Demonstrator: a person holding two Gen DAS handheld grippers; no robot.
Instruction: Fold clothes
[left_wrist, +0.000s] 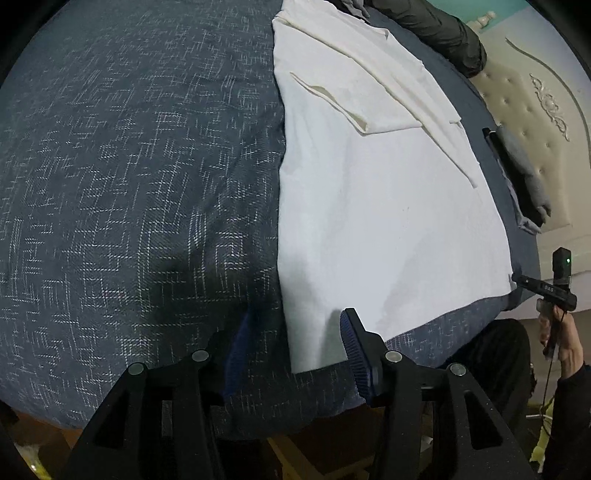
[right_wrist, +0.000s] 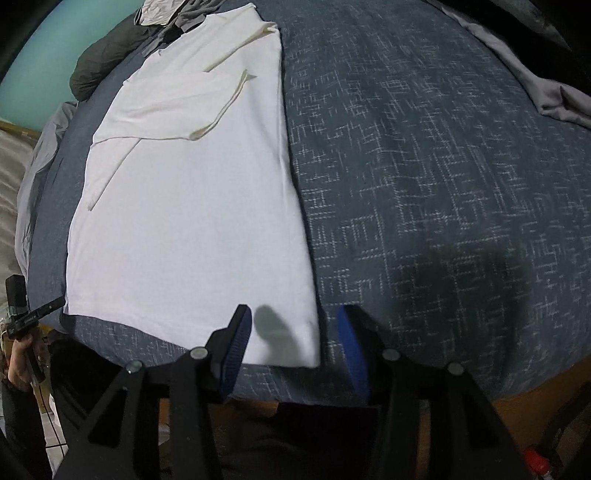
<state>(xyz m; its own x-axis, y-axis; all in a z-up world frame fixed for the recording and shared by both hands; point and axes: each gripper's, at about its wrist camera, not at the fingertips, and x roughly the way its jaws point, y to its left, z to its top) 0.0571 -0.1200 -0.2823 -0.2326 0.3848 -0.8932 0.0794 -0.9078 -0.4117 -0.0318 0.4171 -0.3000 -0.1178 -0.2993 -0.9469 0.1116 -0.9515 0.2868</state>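
A white T-shirt (left_wrist: 369, 203) lies flat on the dark blue patterned bed cover (left_wrist: 129, 184), both sleeves folded in over its upper part. My left gripper (left_wrist: 295, 350) points down at the shirt's near left corner, which lies between its open blue pads (left_wrist: 354, 350) without being pinched. In the right wrist view the same shirt (right_wrist: 192, 221) fills the left half. My right gripper (right_wrist: 295, 343) stands open over the near right hem corner, one pad (right_wrist: 236, 343) above the cloth and the other over the cover.
A dark jacket (left_wrist: 443, 33) lies bunched beyond the shirt's collar. Grey clothes (left_wrist: 521, 173) rest against the cream tufted headboard (left_wrist: 535, 110). A grey cloth (right_wrist: 554, 96) lies at the far right. The bed's near edge runs just below both grippers.
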